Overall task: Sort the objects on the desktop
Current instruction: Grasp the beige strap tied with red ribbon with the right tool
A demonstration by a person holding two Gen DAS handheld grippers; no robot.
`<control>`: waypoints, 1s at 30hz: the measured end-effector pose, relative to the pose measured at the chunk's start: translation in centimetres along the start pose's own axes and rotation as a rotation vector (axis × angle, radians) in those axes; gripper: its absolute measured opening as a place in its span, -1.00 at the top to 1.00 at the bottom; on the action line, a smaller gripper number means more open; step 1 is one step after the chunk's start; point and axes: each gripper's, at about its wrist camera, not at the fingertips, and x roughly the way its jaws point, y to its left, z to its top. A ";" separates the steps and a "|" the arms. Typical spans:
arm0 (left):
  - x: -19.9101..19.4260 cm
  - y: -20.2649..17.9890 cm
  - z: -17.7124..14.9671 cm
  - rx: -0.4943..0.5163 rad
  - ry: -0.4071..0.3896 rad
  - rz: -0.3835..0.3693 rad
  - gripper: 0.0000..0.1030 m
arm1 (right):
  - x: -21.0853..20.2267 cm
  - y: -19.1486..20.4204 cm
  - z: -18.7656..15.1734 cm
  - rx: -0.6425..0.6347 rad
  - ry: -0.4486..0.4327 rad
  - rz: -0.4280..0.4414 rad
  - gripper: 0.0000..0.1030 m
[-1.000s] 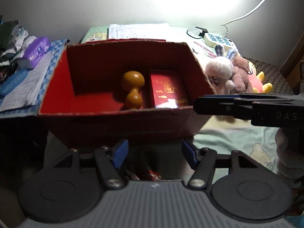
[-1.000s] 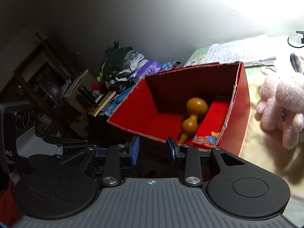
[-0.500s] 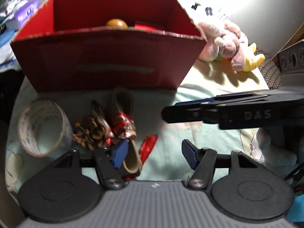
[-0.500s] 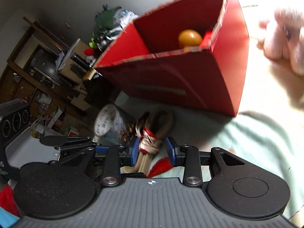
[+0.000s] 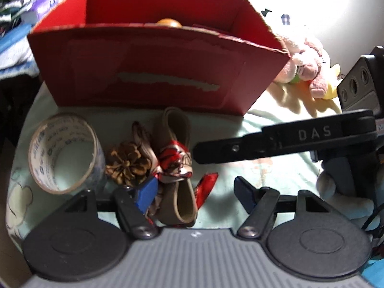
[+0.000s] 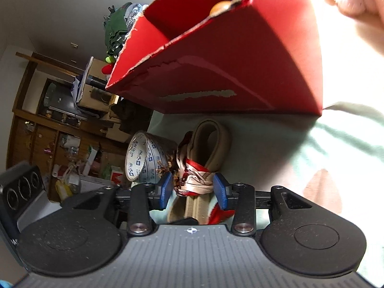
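1. Both views have dropped within the last second from looking down into the red cardboard box (image 5: 153,72) to the items lying in front of its near wall. The approach has shifted from the box to the next pick.
2. The right tool (image 6: 193,189) now brackets the knotted red-and-white scarf (image 6: 195,180) tied round a tan looped belt (image 6: 211,139). Its blue pads (image 6: 165,189) stand either side of the knot, parted, with a gap visible on each side; not yet gripping.
3. The left tool (image 5: 192,192) is spread wide and holds nothing. Its left pad sits just beside the belt's near end; the right tool's arm crosses its view.
4. The belt bundle lies on the pale green cloth (image 5: 264,168) of the worktop, just short of the box. Beside it lie a brown fabric flower (image 5: 127,160) and a roll of clear printed tape (image 5: 62,153), the tape standing on edge.
5. Inside the box only the top of a brown gourd (image 5: 168,22) shows over the rim.
6. Judgement: the bundle is the next item to be sorted. Closing on the knot risks slippage, the scarf being soft and the belt loose.
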 end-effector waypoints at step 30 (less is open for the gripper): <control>3.3 -0.9 2.0 0.042 0.076 -0.103 -0.54 | -3.2 -3.9 -0.6 0.148 -0.040 -0.080 0.50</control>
